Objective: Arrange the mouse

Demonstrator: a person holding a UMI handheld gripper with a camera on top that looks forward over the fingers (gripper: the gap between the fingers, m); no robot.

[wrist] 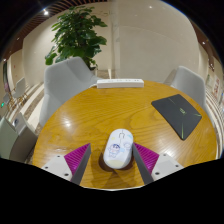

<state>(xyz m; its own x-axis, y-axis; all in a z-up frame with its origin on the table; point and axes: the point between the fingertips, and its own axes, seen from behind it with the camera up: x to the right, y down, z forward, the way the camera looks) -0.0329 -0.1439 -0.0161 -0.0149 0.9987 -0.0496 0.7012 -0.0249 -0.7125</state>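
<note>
On a round wooden worktop (100, 115), smooth and honey-coloured with a light sheen: a white computer mouse (117, 148), oval and glossy, resting between the two fingers of the hand-held gripper (117, 160). Pale grey scroll wheel near the mouse's far end; small dark logo on its near half. Magenta pads (78, 157) on the inner faces of the fingers, angled in toward the mouse from 8 and 4 o'clock, a narrow strip of wood showing at either side. Gripper spread wide, holding nothing, the mouse sitting on the wood by its own weight.

At 2 o'clock from the mouse, well apart: a flat dark rectangular case (178, 116), matte, corners rounded, lying askew near the worktop's rim. At 12 o'clock, at the far rim: a long, low white box (120, 83), contents not visible.

Around the worktop: pale grey upholstered chairs (67, 78), one at 10 o'clock, another at 2 o'clock. Beyond, at 11 o'clock: a leafy green potted plant (78, 35) against a cream wall, its pot hidden behind the chair.
</note>
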